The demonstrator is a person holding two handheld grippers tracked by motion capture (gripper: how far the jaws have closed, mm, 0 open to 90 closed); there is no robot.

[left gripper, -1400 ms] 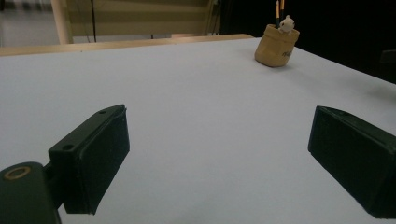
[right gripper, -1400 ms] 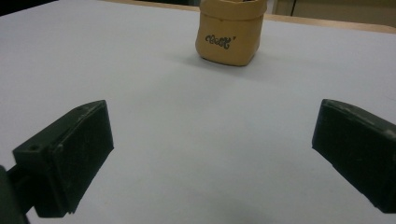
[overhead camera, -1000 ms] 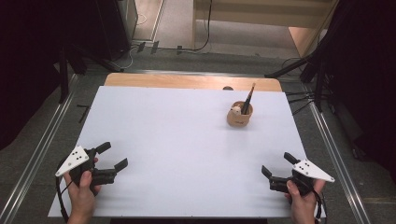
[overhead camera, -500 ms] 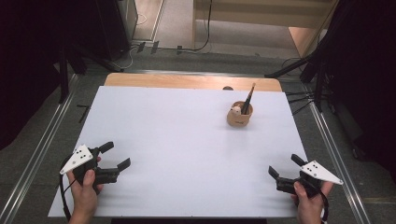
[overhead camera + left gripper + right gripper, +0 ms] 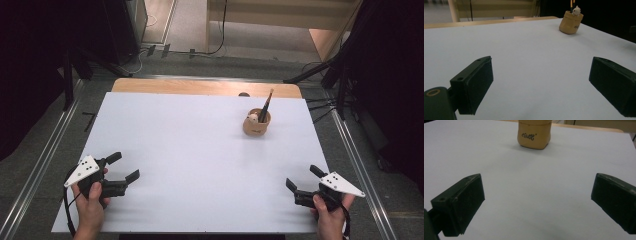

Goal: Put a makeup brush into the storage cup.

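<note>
A small tan holder (image 5: 256, 124) stands on the white table (image 5: 200, 150) toward the back right, with a dark pen and a small white figure sticking out of it. It appears far off in the left gripper view as the holder (image 5: 571, 22) and straight ahead in the right gripper view as the holder (image 5: 534, 134), with dark lettering on its side. My left gripper (image 5: 123, 167) rests open near the front left corner, held by a hand. Near the front right corner my right gripper (image 5: 304, 177) is open too. Both have nothing between their jaws.
A strip of bare wood (image 5: 200, 87) runs along the table's back edge. Metal rails (image 5: 45, 160) flank the table on both sides. Dark stands and cables lie on the floor behind.
Both hands have drawn their grippers slightly back toward the front edge of the table. Both stay open and the holder has not moved.
</note>
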